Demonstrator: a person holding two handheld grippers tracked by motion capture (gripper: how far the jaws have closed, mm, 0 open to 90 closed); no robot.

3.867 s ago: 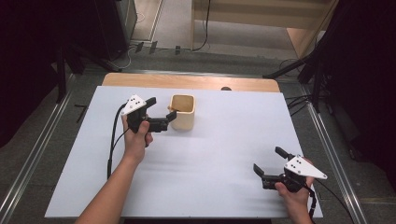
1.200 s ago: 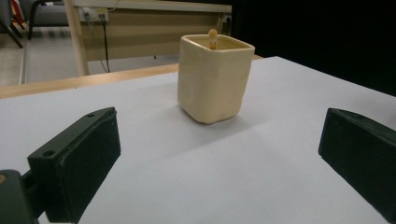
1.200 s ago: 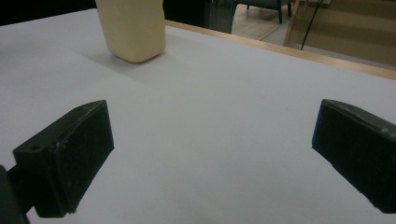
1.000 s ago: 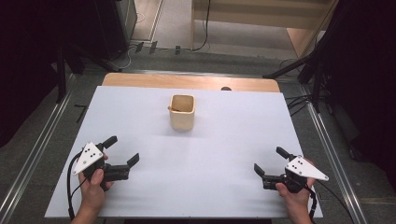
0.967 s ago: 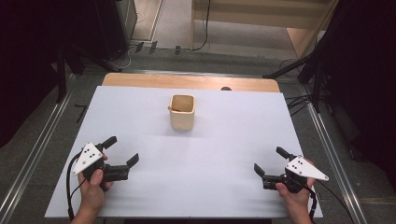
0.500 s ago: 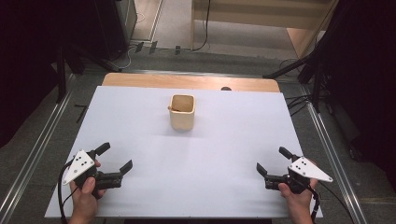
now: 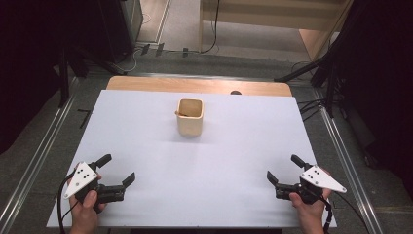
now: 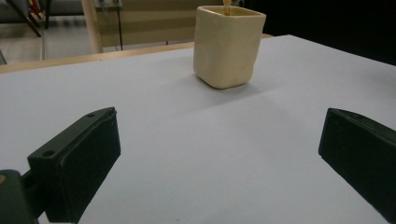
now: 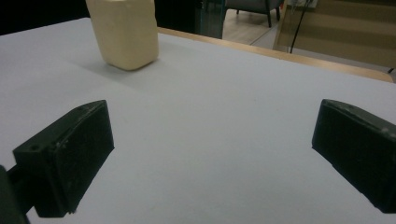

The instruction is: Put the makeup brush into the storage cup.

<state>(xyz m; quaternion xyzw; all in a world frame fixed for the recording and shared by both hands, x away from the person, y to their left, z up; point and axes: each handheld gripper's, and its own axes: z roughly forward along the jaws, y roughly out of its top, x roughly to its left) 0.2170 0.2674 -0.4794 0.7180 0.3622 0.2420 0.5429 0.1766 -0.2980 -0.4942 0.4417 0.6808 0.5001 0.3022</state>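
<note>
Upright cream cup [image 7: 190, 117], opening upward, untilted

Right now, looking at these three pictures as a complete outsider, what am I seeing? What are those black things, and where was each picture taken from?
There is no robot here: a person sits at a table and holds a hand tool in each hand. Each tool is a gripper with two black jaws that open and shut like tongs.

The wide picture comes from a camera fixed above the table. In it you see the left gripper and the right gripper, both near the front edge, jaws spread apart and holding nothing.

The other two pictures come from small cameras riding on each gripper, looking out between its own jaws.

On the white table stands one thing: a cream square cup, upright, well away from both grippers. Something thin and tan pokes up at its rim; I cannot tell what it is.
</note>
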